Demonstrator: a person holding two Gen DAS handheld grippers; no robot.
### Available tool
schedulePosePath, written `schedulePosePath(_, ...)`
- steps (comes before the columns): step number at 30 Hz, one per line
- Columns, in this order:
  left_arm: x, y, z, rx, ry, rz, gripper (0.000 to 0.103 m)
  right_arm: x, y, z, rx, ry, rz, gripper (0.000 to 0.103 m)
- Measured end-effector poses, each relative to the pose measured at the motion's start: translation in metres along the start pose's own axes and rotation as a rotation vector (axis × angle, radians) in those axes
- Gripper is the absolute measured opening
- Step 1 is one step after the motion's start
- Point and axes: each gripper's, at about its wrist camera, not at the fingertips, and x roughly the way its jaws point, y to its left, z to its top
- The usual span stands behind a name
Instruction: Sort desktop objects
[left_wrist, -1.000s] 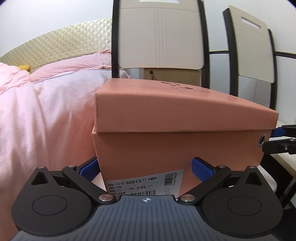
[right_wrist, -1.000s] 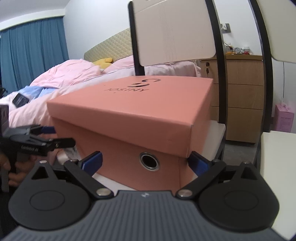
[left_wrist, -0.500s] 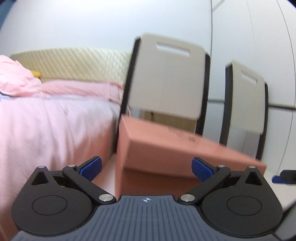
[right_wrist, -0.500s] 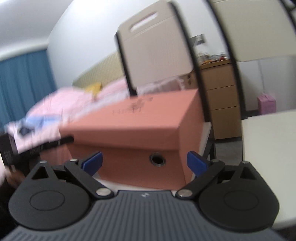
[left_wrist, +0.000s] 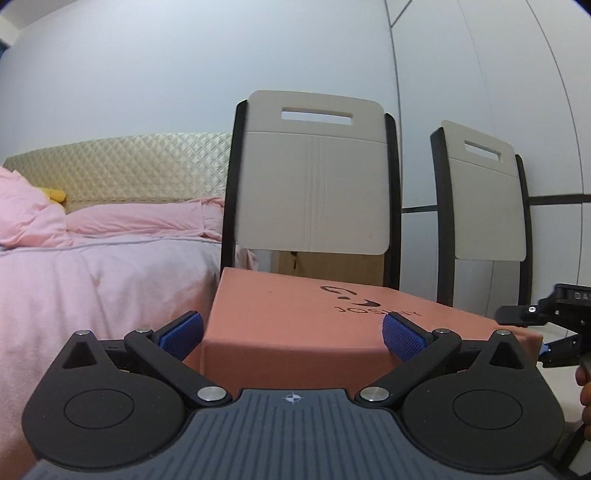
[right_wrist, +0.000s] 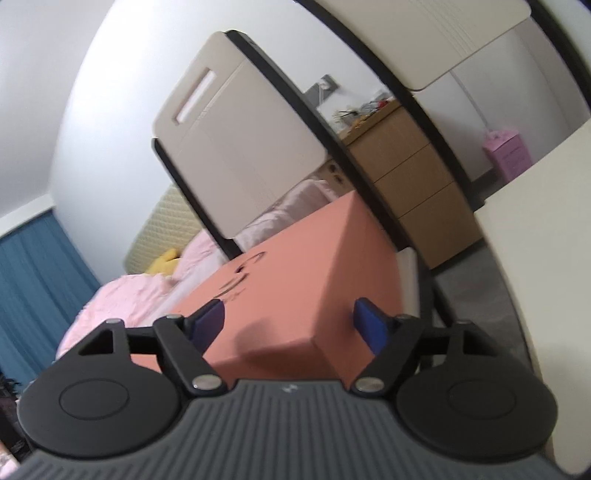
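A salmon-pink shoe box with a dark logo on its lid rests on the seat of a beige chair. My left gripper is open, held level just before the box's near end, with its blue pads apart from the cardboard. In the right wrist view the same box appears tilted, near corner toward me. My right gripper is rolled to one side and its jaws are closing above that corner; the pads touch nothing. In the left wrist view the right gripper also shows beside the box's far right end.
A second beige chair stands to the right of the first. A bed with pink bedding lies to the left. A wooden dresser, a pink carton, a white tabletop and a blue curtain surround the spot.
Both grippers have drawn back from the box's ends. The left one rose and now looks over the lid. The right one rolled sideways and its jaws narrowed. The box stays on the seat.
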Motion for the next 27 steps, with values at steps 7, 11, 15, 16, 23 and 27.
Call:
schedulePosePath(7,-0.005,0.007,0.002,-0.006,-0.031,-0.011,0.103,-0.003,0.007,0.003,-0.004,-0.058,-0.013,0.067)
schedulePosePath(11,-0.014,-0.001,0.002,0.056,-0.080,-0.036,0.103,-0.006,0.020,0.009,-0.063,-0.096,0.020,0.067)
schedulePosePath(15,-0.022,-0.011,-0.004,0.135,-0.105,-0.012,0.103,0.003,0.024,0.011,-0.073,-0.089,0.037,0.067)
schedulePosePath(16,-0.024,-0.010,-0.005,0.134,-0.112,-0.003,0.103,0.004,0.024,0.011,-0.074,-0.090,0.040,0.067)
schedulePosePath(23,-0.029,0.025,0.002,-0.068,-0.149,0.112,0.103,0.003,0.021,0.011,-0.055,-0.097,0.060,0.067)
schedulePosePath(27,-0.016,0.040,0.002,-0.136,-0.072,0.145,0.103,0.002,0.020,0.011,-0.057,-0.101,0.064,0.067)
